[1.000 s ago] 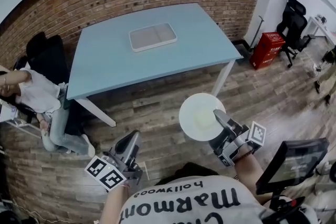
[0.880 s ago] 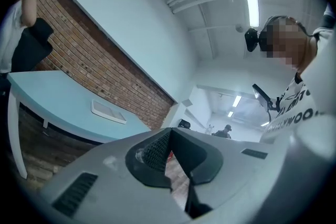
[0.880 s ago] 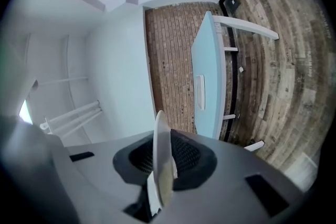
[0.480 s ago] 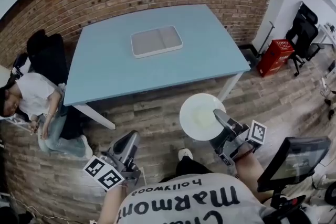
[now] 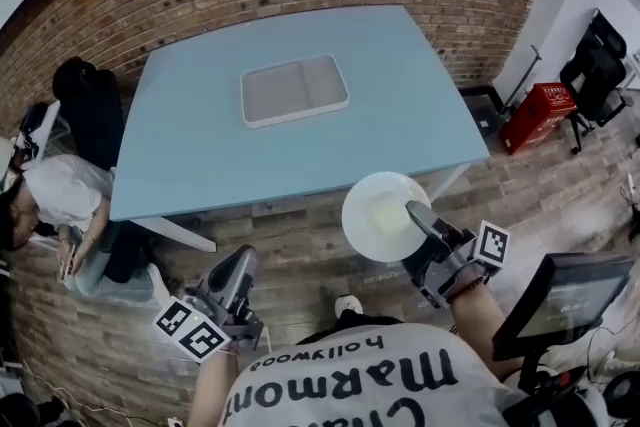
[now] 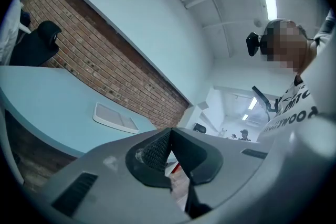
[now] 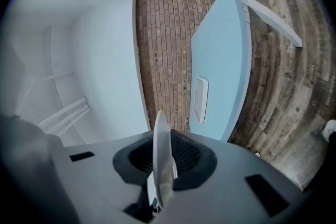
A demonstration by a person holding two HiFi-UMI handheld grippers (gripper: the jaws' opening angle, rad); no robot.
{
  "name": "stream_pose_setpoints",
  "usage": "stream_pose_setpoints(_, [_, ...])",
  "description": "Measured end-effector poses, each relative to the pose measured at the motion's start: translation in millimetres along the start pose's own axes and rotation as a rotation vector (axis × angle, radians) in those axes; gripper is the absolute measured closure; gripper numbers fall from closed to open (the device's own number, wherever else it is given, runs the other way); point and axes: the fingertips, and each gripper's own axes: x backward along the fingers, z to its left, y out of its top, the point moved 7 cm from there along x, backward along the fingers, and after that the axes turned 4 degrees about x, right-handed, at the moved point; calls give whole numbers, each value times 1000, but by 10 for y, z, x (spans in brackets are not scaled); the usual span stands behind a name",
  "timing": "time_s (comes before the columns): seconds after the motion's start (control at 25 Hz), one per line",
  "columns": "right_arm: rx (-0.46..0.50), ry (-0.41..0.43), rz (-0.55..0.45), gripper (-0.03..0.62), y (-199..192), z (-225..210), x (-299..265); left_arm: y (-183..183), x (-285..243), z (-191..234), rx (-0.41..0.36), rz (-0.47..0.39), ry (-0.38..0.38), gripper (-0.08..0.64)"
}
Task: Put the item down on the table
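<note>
A round white plate hangs over the wooden floor just short of the light blue table's near right corner. My right gripper is shut on the plate's near rim. In the right gripper view the plate stands edge-on between the pads, with the table ahead. My left gripper is lower left, over the floor in front of the table, and holds nothing. In the left gripper view its jaws meet at the tips, with the table ahead.
A white rectangular tray lies on the table's far middle. A person sits at the table's left end beside a dark chair. A red box and an office chair stand right. A screen is near my right arm.
The table has come nearer in the head view. Both grippers have moved toward it, the plate still held in the right one.
</note>
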Motion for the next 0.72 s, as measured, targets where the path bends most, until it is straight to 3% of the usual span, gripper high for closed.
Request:
stream_pose_setpoints(0.36, [20, 0, 45, 548, 490, -187, -438, -1, -429, 217, -43, -12, 24, 554])
stream_pose_setpoints(0.72, [-2, -28, 53, 548, 642, -367, -793, 209, -674, 501, -77, -9, 83, 554])
